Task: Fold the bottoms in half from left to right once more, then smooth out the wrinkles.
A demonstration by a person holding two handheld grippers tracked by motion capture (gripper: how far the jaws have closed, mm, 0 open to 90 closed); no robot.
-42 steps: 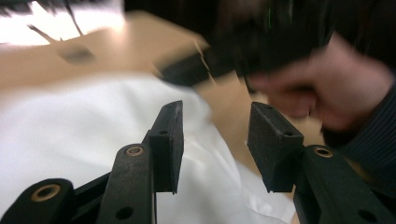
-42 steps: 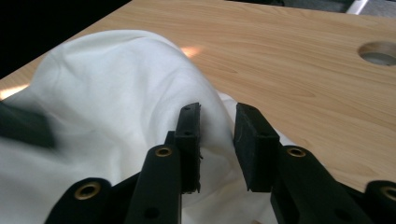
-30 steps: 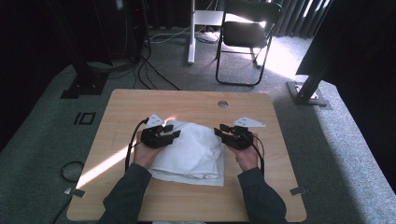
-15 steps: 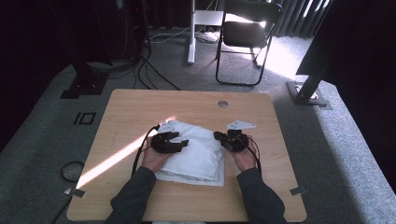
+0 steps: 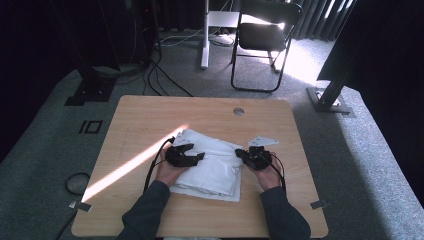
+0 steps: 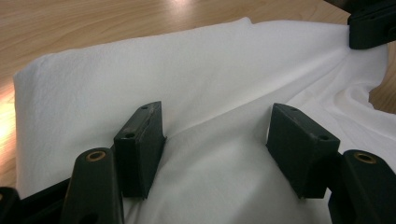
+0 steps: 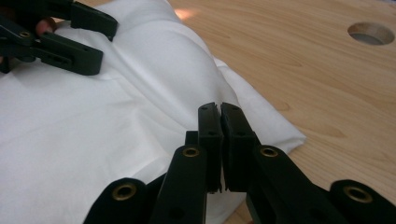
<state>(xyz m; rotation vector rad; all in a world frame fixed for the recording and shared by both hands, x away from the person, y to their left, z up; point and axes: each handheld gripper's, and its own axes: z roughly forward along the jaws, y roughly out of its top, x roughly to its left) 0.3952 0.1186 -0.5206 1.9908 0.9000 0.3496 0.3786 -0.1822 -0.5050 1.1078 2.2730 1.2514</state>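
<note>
One folded white cloth point(image 5: 212, 167) lies on the near half of the wooden bench point(image 5: 150, 120), between the person's two hands. From the high view its folds are hard to count, and its near-left corner is hidden under the left hand point(image 5: 170, 172). The left gripper point(image 5: 192, 156) rests on the cloth's left part; in the left gripper view its jaws stand wide apart with the cloth point(image 6: 210, 102) lying loose beneath and between them, gripping nothing, and a ridge of fabric runs across from one jaw toward the far right corner, where a black part of the other gripper point(image 6: 371, 28) is cut off by the frame edge. The right gripper point(image 5: 246, 156) sits at the cloth's right edge; in the right gripper view its jaws point(image 7: 219, 140) are pressed together, and cloth point(image 7: 140, 93) lies right against them, but whether any fabric is pinched between them cannot be made out, since the jaws themselves cover that spot. One round hole point(image 5: 238, 111) pierces the bench near its far edge. A streak of sunlight point(image 5: 130, 167) crosses the left side of the bench. Beyond the bench, one dark folding chair point(image 5: 262, 40) stands on the grey carpet point(image 5: 60, 150); the room's far corners are too dark to read.
</note>
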